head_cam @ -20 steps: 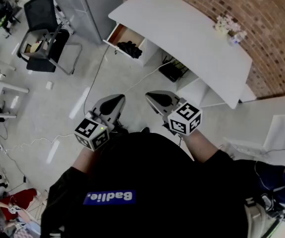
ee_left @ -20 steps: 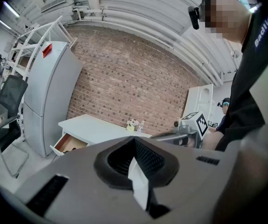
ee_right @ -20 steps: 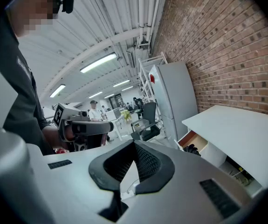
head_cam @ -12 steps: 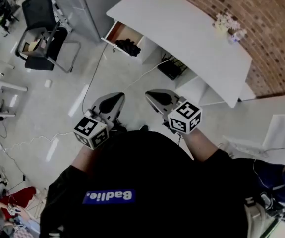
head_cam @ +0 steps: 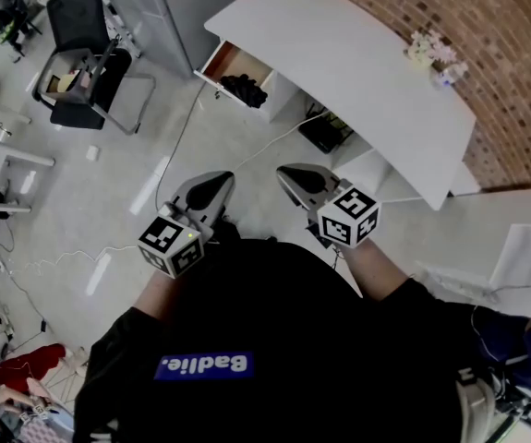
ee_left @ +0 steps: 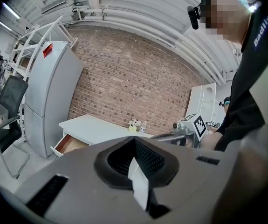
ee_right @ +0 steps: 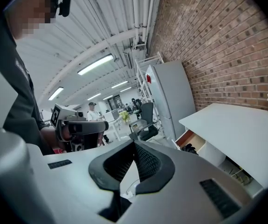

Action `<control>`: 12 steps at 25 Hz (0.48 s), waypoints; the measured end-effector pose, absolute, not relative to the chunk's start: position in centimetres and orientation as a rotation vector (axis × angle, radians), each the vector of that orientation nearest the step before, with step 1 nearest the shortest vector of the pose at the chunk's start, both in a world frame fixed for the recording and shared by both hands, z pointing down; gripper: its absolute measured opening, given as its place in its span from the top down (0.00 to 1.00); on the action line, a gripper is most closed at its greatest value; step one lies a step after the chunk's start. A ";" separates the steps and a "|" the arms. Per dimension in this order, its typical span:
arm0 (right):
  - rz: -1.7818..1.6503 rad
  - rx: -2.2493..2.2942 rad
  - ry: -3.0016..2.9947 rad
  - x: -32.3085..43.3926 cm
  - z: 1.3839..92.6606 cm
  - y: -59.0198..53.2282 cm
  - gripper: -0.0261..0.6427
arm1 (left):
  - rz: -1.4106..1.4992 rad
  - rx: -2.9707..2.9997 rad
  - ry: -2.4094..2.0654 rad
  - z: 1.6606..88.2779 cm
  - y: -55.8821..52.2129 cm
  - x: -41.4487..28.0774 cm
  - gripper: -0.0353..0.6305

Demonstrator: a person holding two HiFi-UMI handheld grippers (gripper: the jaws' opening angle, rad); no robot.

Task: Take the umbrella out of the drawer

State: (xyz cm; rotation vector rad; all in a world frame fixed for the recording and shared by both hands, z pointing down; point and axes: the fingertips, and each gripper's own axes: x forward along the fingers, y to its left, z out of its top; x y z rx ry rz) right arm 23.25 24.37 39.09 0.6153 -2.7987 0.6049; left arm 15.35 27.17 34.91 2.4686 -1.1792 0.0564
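Observation:
The white desk [head_cam: 357,72] stands against the brick wall, some way ahead of me. Its drawer [head_cam: 221,63] at the left end is pulled open, and the black folded umbrella [head_cam: 244,89] lies inside. My left gripper [head_cam: 211,185] and right gripper [head_cam: 295,178] are held side by side close to my chest, far short of the drawer. Both are shut with nothing in them. In the right gripper view the drawer [ee_right: 193,140] and the dark umbrella [ee_right: 190,149] show beyond the shut gripper [ee_right: 134,143]. The left gripper [ee_left: 134,139] points toward the drawer [ee_left: 67,144].
A black office chair [head_cam: 85,53] and a tall grey cabinet [head_cam: 182,3] stand left of the desk. A black basket [head_cam: 325,129] sits under the desk, and a small flower vase [head_cam: 433,53] on top. Cables [head_cam: 53,264] trail over the grey floor.
The desk and drawer have shifted slightly in the head view. Both grippers keep their place and stay shut.

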 end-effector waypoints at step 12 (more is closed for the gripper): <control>0.609 0.754 -2.719 18.8 39.4 15.4 0.92 | 0.003 2.544 -1.088 34.6 17.6 9.5 0.95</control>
